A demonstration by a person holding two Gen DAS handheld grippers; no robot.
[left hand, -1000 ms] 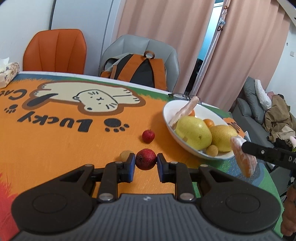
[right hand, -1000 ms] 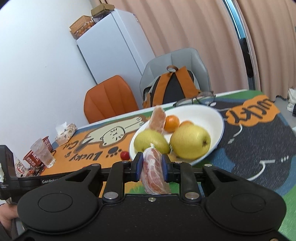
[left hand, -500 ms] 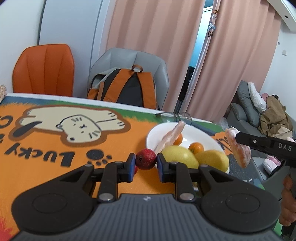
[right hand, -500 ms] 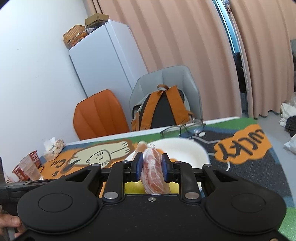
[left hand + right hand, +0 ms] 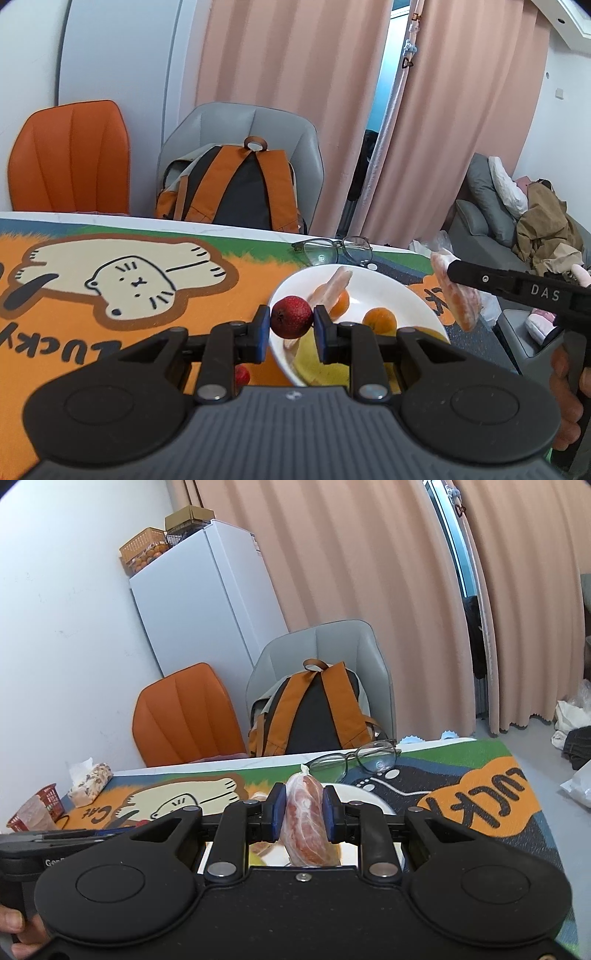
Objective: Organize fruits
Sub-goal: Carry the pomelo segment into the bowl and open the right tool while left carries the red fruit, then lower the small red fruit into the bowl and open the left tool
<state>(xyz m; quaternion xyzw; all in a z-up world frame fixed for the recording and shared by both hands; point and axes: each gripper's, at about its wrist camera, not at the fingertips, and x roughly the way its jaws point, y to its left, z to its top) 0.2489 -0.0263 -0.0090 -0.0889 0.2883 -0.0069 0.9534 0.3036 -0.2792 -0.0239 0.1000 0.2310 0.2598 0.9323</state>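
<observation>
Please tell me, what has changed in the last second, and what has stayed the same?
Both hand-held grippers rose and advanced toward the white bowl. The left hand-held gripper carried the red fruit from the mat to the bowl's rim. The right hand-held gripper lifted its wrapped pink wedge. Both grips stayed shut.

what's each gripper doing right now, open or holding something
Left gripper: shut on the small red fruit.
Right gripper: shut on the wrapped pomelo wedge.
</observation>
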